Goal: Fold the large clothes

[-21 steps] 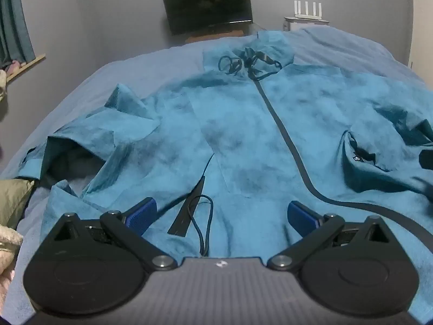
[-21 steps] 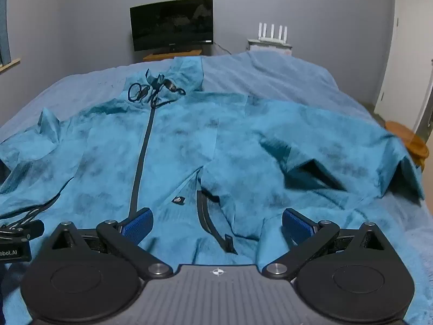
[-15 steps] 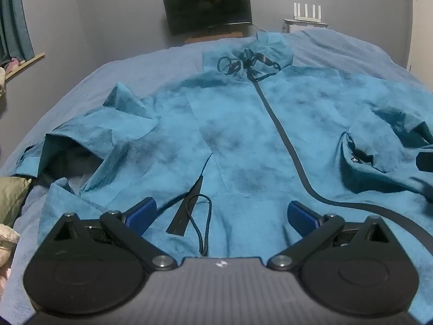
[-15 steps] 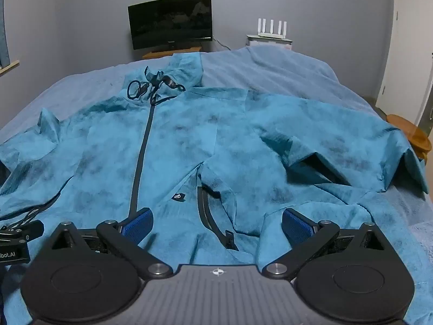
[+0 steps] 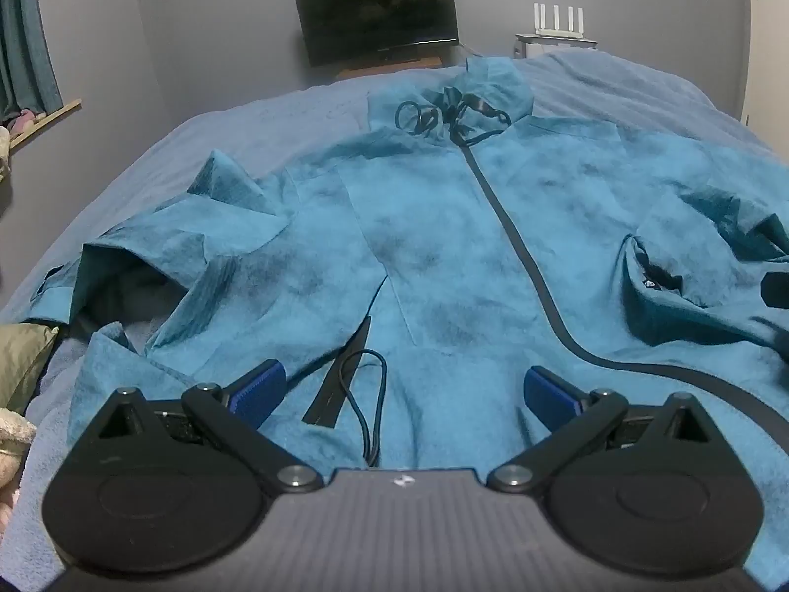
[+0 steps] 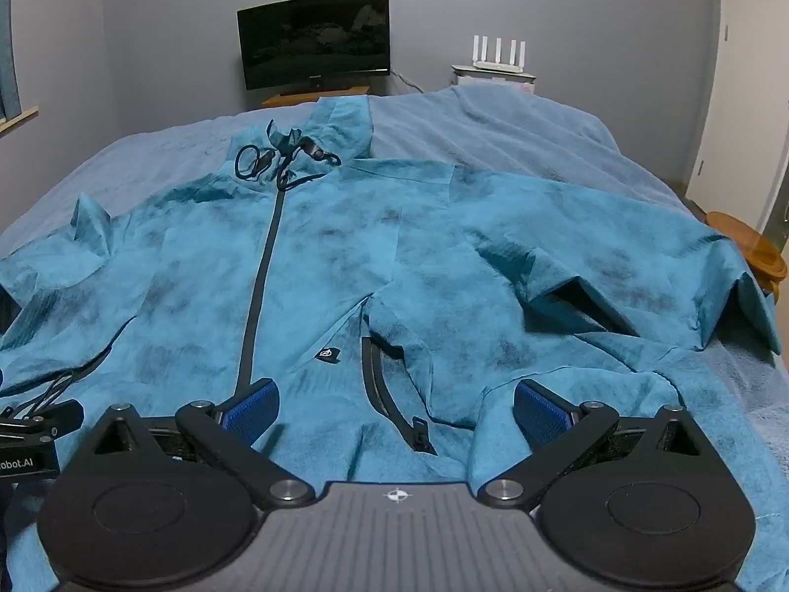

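I see the teal jacket (image 5: 444, 256) spread front-up across the bed (image 5: 276, 118), filling the middle of both views, its collar and tangled black drawcord (image 5: 444, 116) toward the top centre and its hem at the bottom edge under the tools. Its dark zipper (image 5: 522, 256) runs from the collar down the centre of the left wrist view and curves off to the lower right. My left gripper (image 5: 403, 389) sits at the bottom of that view with its jaws spread wide and nothing between them; the hem fabric and a loose black cord loop (image 5: 367, 394) lie in the gap below the blue pads. A crumpled sleeve (image 5: 162, 246) bunches at the left of the frame.

In the right wrist view my right gripper (image 6: 394, 407) is likewise released, its jaws wide apart, with the jacket's hem and a slanted pocket zipper (image 6: 389, 399) lying between and just ahead of the pads. The other sleeve (image 6: 616, 266) lies folded at the right.

Beyond the bed, a dark monitor (image 6: 315, 47) stands at the top centre against the grey wall, a white router (image 6: 498, 56) to its right.
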A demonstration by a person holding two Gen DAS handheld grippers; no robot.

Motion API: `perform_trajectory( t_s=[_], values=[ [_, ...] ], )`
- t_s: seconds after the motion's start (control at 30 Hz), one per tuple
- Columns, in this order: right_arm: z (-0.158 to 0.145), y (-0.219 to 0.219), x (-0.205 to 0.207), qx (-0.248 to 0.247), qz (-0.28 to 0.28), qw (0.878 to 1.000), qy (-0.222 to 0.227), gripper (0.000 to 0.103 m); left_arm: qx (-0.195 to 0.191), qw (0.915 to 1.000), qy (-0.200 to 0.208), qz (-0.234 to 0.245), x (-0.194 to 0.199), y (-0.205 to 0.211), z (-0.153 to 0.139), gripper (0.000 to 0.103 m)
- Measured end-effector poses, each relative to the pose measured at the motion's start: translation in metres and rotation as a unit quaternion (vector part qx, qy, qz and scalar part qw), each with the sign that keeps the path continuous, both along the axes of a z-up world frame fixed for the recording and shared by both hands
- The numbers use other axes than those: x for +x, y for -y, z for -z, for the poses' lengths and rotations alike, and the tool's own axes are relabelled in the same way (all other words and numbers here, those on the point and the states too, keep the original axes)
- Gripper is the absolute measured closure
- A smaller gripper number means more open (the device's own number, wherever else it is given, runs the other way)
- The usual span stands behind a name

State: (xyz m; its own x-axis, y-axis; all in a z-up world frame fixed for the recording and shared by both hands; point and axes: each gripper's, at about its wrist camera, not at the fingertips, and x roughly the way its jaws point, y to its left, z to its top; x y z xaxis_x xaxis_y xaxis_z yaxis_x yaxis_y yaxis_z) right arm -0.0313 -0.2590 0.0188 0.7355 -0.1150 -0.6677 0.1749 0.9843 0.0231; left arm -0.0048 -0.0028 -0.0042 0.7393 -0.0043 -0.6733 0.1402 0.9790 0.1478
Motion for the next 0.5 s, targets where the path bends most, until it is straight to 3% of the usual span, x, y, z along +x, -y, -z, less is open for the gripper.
perform_trajectory(
  t_s=[0.5],
  values=[
    [0.0012,-0.0009,-0.0008,-0.003,-0.001,1.0,0.001,0.0,-0.004,1.0,0.0,-0.001,-0.0001,-0.0026,0.002,0.0]
  ],
)
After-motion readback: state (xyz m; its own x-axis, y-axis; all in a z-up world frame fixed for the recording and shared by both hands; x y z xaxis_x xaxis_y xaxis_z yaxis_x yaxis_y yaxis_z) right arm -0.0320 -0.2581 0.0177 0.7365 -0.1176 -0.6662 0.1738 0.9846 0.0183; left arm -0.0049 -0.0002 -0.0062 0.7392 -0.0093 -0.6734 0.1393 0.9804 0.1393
